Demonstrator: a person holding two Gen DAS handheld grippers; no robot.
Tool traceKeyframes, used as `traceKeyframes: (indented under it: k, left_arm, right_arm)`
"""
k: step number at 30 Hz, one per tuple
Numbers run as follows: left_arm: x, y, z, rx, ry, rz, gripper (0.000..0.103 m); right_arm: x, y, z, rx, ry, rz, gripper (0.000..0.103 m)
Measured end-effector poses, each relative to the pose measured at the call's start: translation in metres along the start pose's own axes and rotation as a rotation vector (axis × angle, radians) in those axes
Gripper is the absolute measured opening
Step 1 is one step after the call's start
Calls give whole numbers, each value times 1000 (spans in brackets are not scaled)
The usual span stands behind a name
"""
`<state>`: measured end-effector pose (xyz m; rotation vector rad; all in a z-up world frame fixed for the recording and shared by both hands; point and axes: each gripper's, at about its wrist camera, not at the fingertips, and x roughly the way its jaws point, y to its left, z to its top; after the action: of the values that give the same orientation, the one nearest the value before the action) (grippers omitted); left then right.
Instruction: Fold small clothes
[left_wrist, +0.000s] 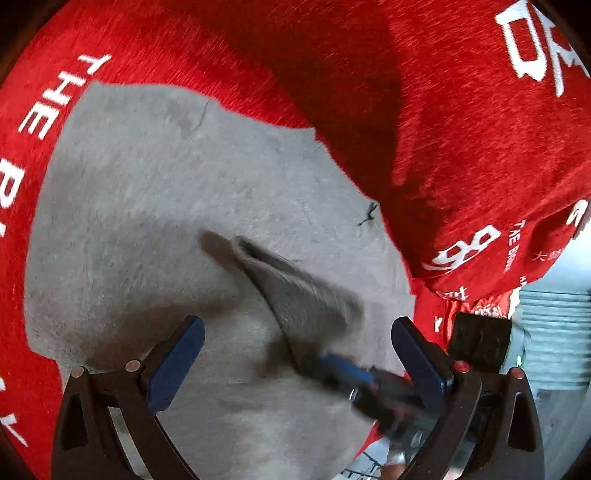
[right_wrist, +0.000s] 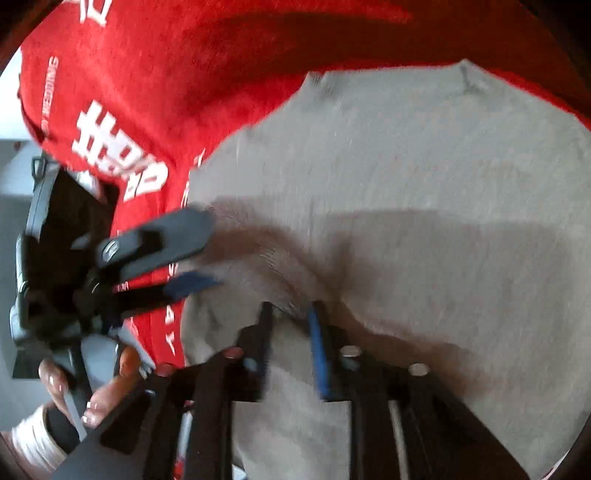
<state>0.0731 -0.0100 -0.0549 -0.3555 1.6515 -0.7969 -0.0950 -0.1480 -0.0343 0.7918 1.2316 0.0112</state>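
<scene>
A small grey garment (left_wrist: 166, 206) lies spread on a red cloth with white lettering (left_wrist: 461, 147). My left gripper (left_wrist: 295, 354) is open above the garment, its blue pads wide apart. My right gripper (right_wrist: 291, 314) is shut on a raised fold of the grey garment (right_wrist: 443, 184) and pinches it up into a ridge. In the left wrist view the right gripper (left_wrist: 347, 373) shows from the side, holding that fold (left_wrist: 295, 291). In the right wrist view the left gripper (right_wrist: 199, 254) hangs open at the garment's left edge.
The red cloth (right_wrist: 166, 92) covers the surface all round the garment. A person's hand (right_wrist: 110, 384) holds the left gripper's handle at the lower left. A pale ribbed object (left_wrist: 554, 332) stands past the cloth's right edge.
</scene>
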Motion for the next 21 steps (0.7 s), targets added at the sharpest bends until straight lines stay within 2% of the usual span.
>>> traceKeyframes:
  k: [4,8,10,12,13,15,16,18,19,20,21]
  left_arm:
    - [10,1,-6,14,23,40,101]
    - [11,-3,-7,29,13,66,101]
    - [11,-4,-7,44,3,85,96]
    - [10,-7,-6,72,1,125,71]
    - [11,-8,-6,85,7,148,64]
    - [11,-7,-7,102,14,161,37]
    - [11,-7,-7,108,14,169,32]
    - [9,-6,-7,115,8,177,12]
    - [7,-5,-7,118,4,182,8]
    - [4,-4,-8,118,-2,183,8]
    - [2,-3,-8,117,-7,184,8]
  right_arm:
    - [-22,-15,-18,53,-24,6,46]
    - [-59,-64,-44,245,-73,1,46]
    - [-77,-90,-65,359,-110,2,46]
    - [-99,-123,-85,489,-176,9,46]
    - [-105,-132,-90,524,-199,11,46]
    - [-117,-154,-99,613,-247,16,46]
    - [-122,-164,-101,656,-277,23,46]
    - [-124,-177,-100,707,-306,33,45]
    - [-123,-181,-100,728,-315,39,38]
    - [-123,-185,-98,740,-323,42,5]
    - [-123,-185,-94,732,-324,22,6]
